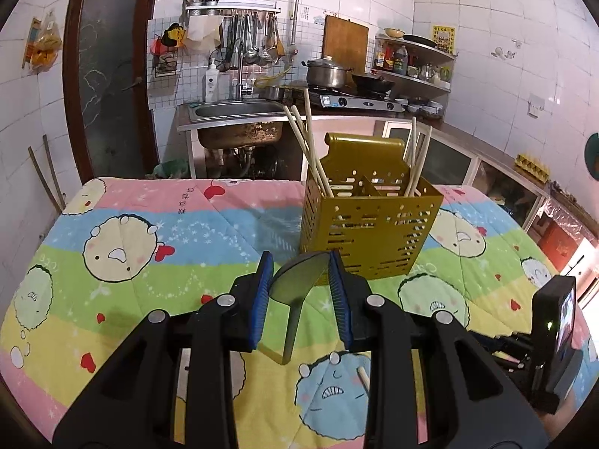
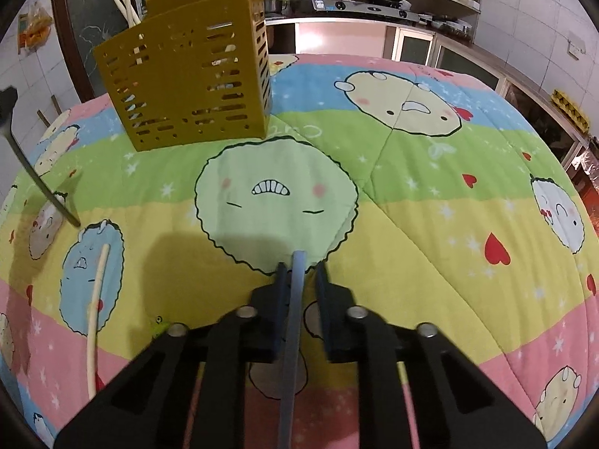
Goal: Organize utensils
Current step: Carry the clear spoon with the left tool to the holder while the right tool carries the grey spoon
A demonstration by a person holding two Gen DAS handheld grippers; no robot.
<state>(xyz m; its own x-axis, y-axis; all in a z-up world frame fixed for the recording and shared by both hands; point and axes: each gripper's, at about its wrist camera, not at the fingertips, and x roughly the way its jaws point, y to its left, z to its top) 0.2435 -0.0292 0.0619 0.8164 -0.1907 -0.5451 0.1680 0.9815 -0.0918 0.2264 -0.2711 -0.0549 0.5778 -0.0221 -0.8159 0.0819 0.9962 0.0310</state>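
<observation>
The left gripper has its blue ribbed fingers partly closed around a dark grey spoon, its smooth translucent bowl up between the pads and its flat handle slanting down toward 6 o'clock. The right pad touches the bowl's edge; the left pad stands just beside it, and whether it presses cannot be told.

The right gripper has its fingers narrowly apart around a pale blue slender utensil handle, a flat strip running from 6 o'clock to just past the tips. The left pad lies against it; a slim gap shows at the right pad.

Outward, both grippers hang over a table covered by a soft quilted cloth in pink, blue, green and yellow bands with round cartoon faces. At 12 o'clock of the left gripper stands a mustard-yellow utensil holder, a rigid box pierced with slots and divided inside, with cream chopsticks leaning out of its compartments. One cream chopstick lies on the cloth at 9 o'clock of the right gripper.
</observation>
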